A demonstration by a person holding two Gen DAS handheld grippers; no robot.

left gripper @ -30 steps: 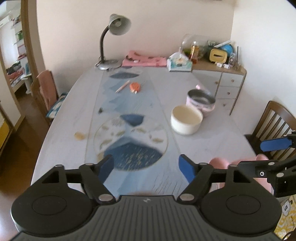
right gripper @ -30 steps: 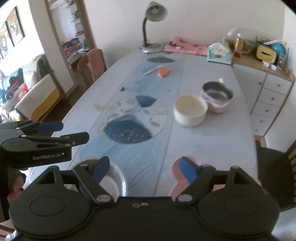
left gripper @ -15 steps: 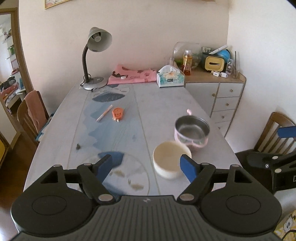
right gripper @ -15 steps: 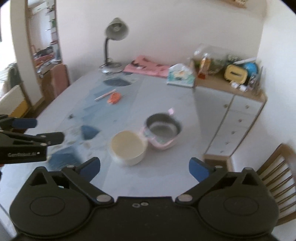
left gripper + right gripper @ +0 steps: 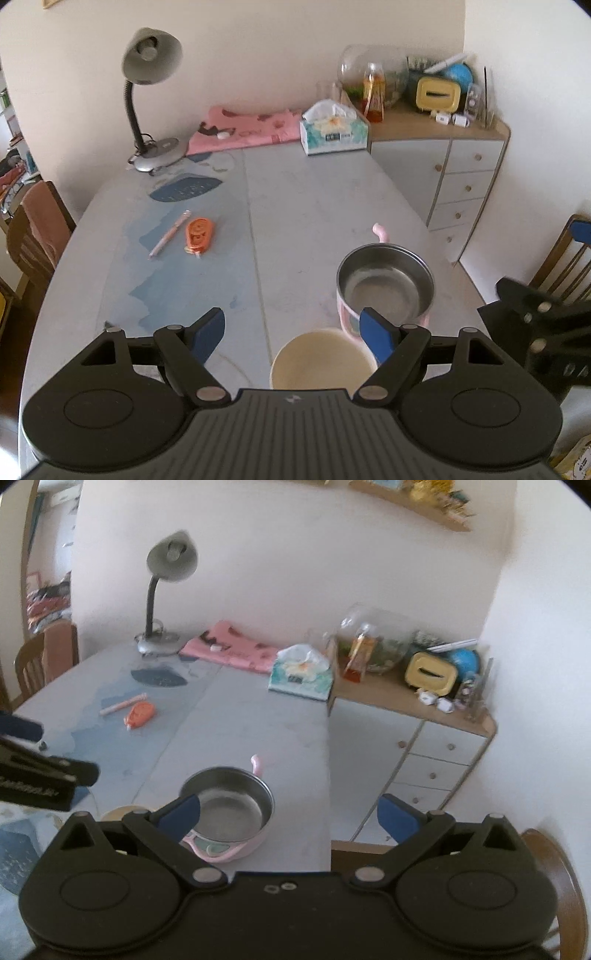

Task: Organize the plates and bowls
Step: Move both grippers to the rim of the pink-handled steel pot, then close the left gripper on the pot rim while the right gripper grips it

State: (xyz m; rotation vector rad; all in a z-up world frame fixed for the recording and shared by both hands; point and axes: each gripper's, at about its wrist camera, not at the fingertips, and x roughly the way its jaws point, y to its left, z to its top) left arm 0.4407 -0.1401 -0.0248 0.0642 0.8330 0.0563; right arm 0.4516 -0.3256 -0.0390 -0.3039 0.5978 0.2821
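A cream bowl (image 5: 320,360) stands on the grey table (image 5: 314,206) just in front of my left gripper (image 5: 293,334), between its open fingers and below them. Behind it to the right stands a pink bowl with a steel inside (image 5: 386,290) and a pink handle. In the right wrist view the pink steel bowl (image 5: 229,806) lies under the left finger of my open, empty right gripper (image 5: 290,818); only a sliver of the cream bowl (image 5: 122,811) shows. The right gripper also shows at the right edge of the left wrist view (image 5: 543,317).
A pen (image 5: 170,233) and an orange tape dispenser (image 5: 198,234) lie mid-table on the left. A desk lamp (image 5: 147,99), a pink cloth (image 5: 243,127) and a tissue box (image 5: 334,131) stand at the far end. A white drawer cabinet (image 5: 454,184) and a wooden chair (image 5: 554,871) flank the right.
Both grippers have moved forward along the table toward the two bowls, which now sit close under the fingers. The plates near the front edge have dropped out of view.
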